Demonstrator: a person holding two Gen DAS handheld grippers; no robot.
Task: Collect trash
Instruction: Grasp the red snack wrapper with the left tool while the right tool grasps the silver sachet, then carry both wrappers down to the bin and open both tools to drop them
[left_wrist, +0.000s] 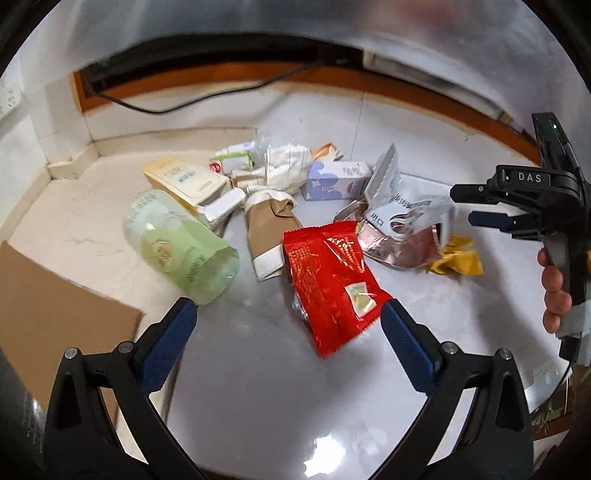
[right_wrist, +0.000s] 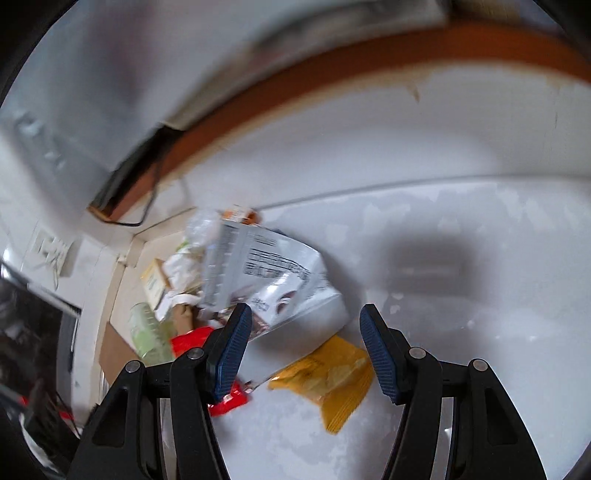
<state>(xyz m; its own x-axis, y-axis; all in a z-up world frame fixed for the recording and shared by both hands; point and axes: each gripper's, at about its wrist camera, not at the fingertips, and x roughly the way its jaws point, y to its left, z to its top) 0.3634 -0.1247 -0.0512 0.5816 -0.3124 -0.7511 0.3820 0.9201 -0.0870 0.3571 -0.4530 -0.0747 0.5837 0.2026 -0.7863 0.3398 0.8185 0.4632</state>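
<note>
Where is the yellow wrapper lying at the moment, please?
The yellow wrapper lies on the white floor, between the open right gripper's fingers in the right wrist view, beside the white-and-silver pouch; it is far right in the left wrist view.

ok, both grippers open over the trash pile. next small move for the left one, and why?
Probably lower the left gripper onto the red wrapper and close. Its jaws stand wide with nothing held, and the wrapper lies right between the fingertips, nearest of the pile. The right gripper is open above the yellow packet, so they shouldn't clash.
</note>
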